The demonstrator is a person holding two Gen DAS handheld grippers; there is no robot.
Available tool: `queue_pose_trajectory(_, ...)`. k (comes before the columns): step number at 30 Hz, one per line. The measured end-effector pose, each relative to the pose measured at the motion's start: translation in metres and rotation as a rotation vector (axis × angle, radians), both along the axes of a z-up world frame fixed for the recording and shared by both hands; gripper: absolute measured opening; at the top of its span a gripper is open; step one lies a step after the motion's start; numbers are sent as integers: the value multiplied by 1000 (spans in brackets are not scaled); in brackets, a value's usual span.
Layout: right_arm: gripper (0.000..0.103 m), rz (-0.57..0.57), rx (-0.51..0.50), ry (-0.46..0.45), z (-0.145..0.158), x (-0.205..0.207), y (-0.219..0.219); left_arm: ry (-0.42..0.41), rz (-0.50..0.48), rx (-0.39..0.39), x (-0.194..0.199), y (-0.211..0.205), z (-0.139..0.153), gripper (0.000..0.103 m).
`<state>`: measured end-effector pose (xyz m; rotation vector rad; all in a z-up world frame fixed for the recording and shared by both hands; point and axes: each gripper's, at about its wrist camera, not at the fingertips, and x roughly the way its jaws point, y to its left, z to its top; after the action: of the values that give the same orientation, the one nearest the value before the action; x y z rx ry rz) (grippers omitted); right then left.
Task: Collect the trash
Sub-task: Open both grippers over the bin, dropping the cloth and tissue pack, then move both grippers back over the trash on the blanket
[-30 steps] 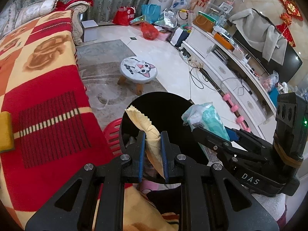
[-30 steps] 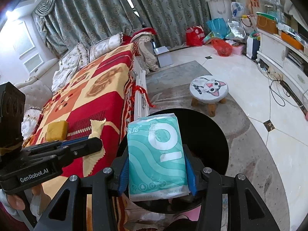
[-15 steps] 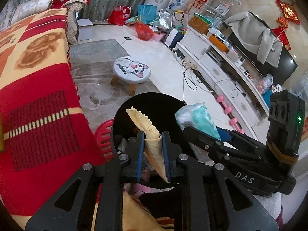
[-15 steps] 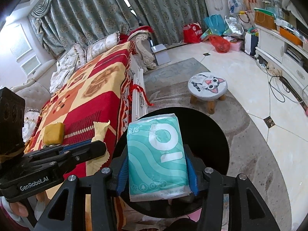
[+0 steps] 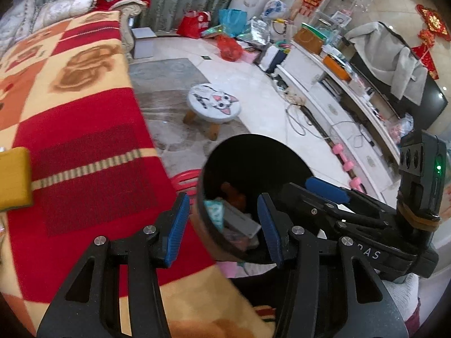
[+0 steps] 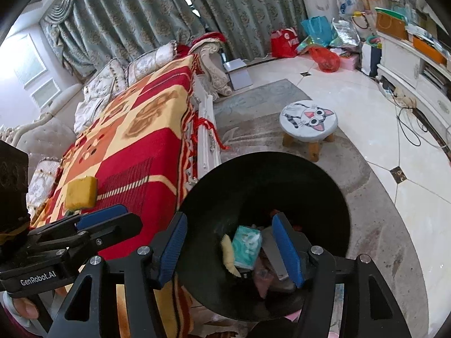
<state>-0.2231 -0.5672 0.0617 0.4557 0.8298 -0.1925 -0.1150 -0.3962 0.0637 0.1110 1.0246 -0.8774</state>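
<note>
Living room, red-and-yellow blanket [image 6: 135, 140] lying beside black bin [image 6: 324, 180]. Left gripper [image 5: 222, 225] and right gripper [image 6: 231, 249]: jaws opening, empty. Teal tissue pack [image 6: 248, 246] and yellow cloth [image 6: 229, 256] lying inside bin.

"GenRobot.AI" stands in white on the left tongs [image 6: 104, 225]
</note>
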Motion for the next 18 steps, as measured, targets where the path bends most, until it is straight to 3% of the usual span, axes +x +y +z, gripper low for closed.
queue_pose_trajectory(11, 61, 104, -11, 4, 3, 23, 46, -43, 113, 53, 5, 54, 5, 48)
queue_pose_trajectory(18, 65, 232, -12, 1, 4, 50, 91, -70, 230, 95, 19, 117, 9, 49)
